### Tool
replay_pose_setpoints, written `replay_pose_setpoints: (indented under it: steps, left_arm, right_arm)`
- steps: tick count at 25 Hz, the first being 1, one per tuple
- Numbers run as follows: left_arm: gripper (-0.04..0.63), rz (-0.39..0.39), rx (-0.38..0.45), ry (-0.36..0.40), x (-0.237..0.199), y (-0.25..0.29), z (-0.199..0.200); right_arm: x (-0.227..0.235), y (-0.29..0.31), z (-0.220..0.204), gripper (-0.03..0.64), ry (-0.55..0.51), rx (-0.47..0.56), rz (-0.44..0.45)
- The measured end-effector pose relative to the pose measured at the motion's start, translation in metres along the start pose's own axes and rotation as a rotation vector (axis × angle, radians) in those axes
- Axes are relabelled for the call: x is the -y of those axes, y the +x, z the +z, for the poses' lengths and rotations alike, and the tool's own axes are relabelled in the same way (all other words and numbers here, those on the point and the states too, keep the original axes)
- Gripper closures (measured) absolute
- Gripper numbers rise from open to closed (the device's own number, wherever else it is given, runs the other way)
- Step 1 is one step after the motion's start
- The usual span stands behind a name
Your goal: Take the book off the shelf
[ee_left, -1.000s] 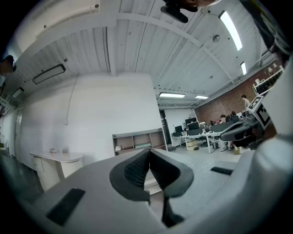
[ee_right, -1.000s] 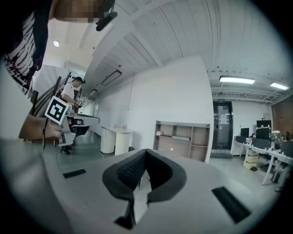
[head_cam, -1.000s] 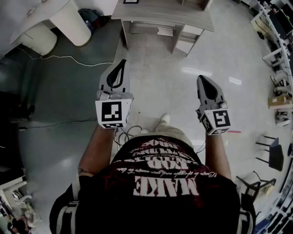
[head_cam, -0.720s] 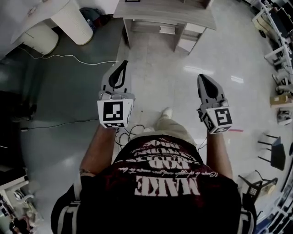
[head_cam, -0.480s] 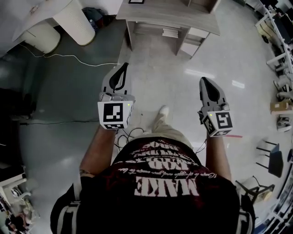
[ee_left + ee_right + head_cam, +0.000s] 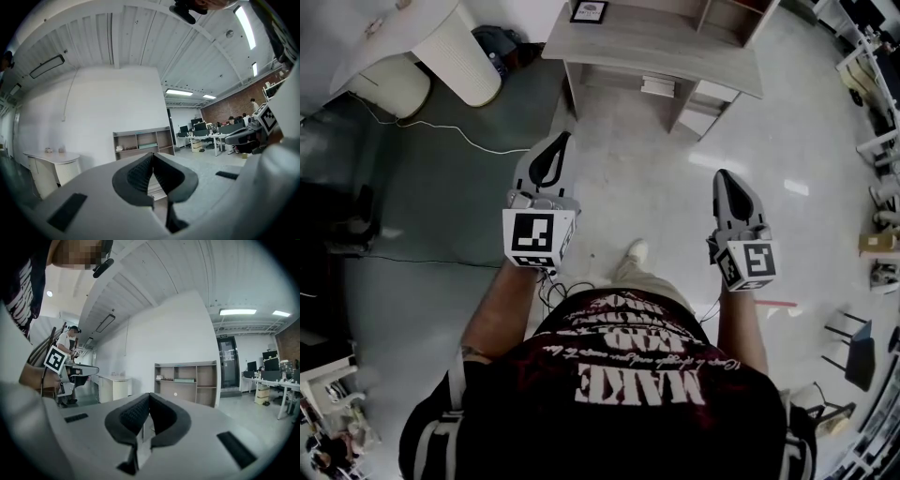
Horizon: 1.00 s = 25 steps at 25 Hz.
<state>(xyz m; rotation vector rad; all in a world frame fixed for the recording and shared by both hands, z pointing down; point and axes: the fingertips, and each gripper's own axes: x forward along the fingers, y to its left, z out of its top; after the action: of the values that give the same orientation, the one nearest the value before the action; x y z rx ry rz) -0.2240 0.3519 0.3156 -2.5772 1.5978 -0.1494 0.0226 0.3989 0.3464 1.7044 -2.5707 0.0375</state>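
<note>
A low wooden shelf unit (image 6: 656, 37) stands against the wall ahead, some way off across the floor. In the left gripper view the shelf unit (image 6: 143, 140) has a flat teal thing (image 6: 147, 146), apparently the book, lying in a middle compartment. The right gripper view shows the same teal book (image 6: 184, 380). My left gripper (image 6: 561, 141) and right gripper (image 6: 721, 178) are held out at waist height, pointing at the shelf and far from it. Both are shut with nothing between the jaws, as each gripper's own view confirms (image 6: 153, 155) (image 6: 149, 395).
A white rounded counter (image 6: 422, 37) stands at the left of the shelf. A cable (image 6: 441, 127) runs over the dark floor. A framed picture (image 6: 589, 11) sits on the shelf top. Stools (image 6: 861, 323) and desks line the right side. My foot (image 6: 636, 250) is stepping forward.
The shelf has slid lower and nearer in the head view as the person walks toward it. Both grippers keep their pose and stay shut.
</note>
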Motion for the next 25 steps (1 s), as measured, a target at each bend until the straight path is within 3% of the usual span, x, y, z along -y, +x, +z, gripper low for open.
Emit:
replay_pose_setpoints:
  steps: [6, 14, 25]
  left_arm:
    - [0.588, -0.004, -0.011, -0.011, 0.007, 0.055, 0.003]
    - [0.588, 0.009, 0.002, -0.04, 0.016, 0.114, 0.008]
    - [0.588, 0.055, -0.03, -0.066, 0.007, 0.136, 0.001]
  right_arm:
    - [0.042, 0.031, -0.004, 0.614, -0.023, -0.061, -0.001]
    - [0.088, 0.062, -0.005, 0.614, -0.026, -0.065, 0.045]
    - [0.117, 0.088, -0.006, 0.614, -0.036, -0.057, 0.082]
